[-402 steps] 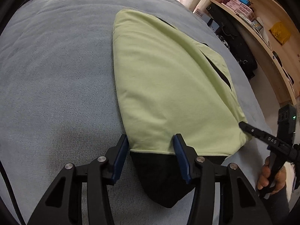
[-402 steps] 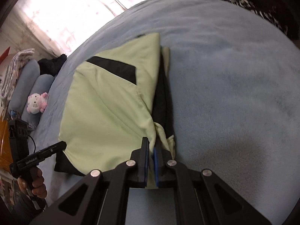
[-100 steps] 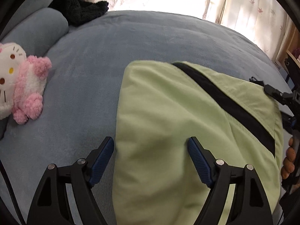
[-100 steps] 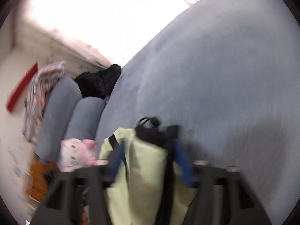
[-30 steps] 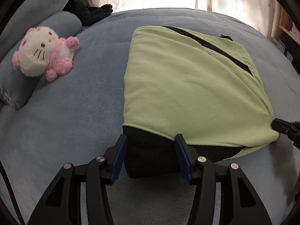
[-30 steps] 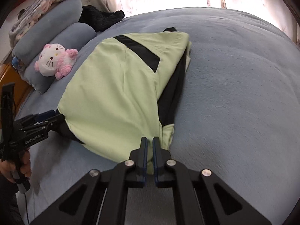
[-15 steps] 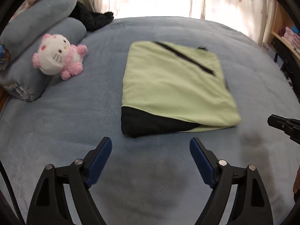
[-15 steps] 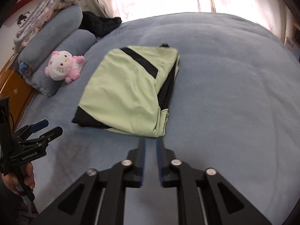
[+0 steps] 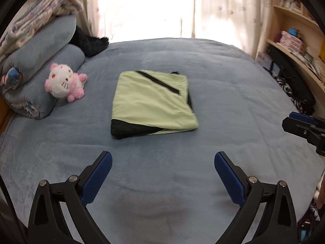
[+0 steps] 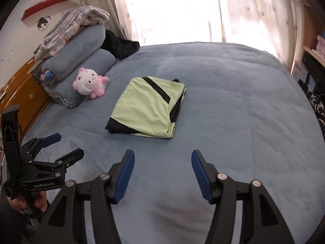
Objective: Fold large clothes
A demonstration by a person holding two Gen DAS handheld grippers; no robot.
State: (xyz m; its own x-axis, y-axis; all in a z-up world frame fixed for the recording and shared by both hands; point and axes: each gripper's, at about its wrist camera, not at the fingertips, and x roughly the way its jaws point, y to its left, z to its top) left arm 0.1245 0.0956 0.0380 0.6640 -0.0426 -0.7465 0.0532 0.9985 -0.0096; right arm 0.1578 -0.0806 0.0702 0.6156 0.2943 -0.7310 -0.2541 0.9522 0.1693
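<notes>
A light green garment with black panels (image 9: 152, 103) (image 10: 148, 109) lies folded into a flat rectangle in the middle of the blue-grey bed (image 9: 233, 93) (image 10: 233, 101). My left gripper (image 9: 162, 162) hangs well back from it above the near part of the bed, its jaws opening wide with nothing between them. My right gripper (image 10: 162, 160) is also raised and away from the garment, jaws opening, nothing between them. In the right wrist view the left gripper (image 10: 61, 146) shows at the lower left, held by a hand (image 10: 30, 201).
A pink and white plush cat (image 9: 63, 81) (image 10: 89, 83) leans on rolled grey bedding (image 9: 40, 65) at the left, with a patterned blanket on top and a black cloth (image 9: 91, 42) behind. Curtains (image 9: 223, 8) hang at the far side. Wooden shelves (image 9: 294, 32) stand to the right.
Both grippers let go of the garment's near edge, opened and pulled back and up. The folded garment now lies free on the bed and looks smaller in both views.
</notes>
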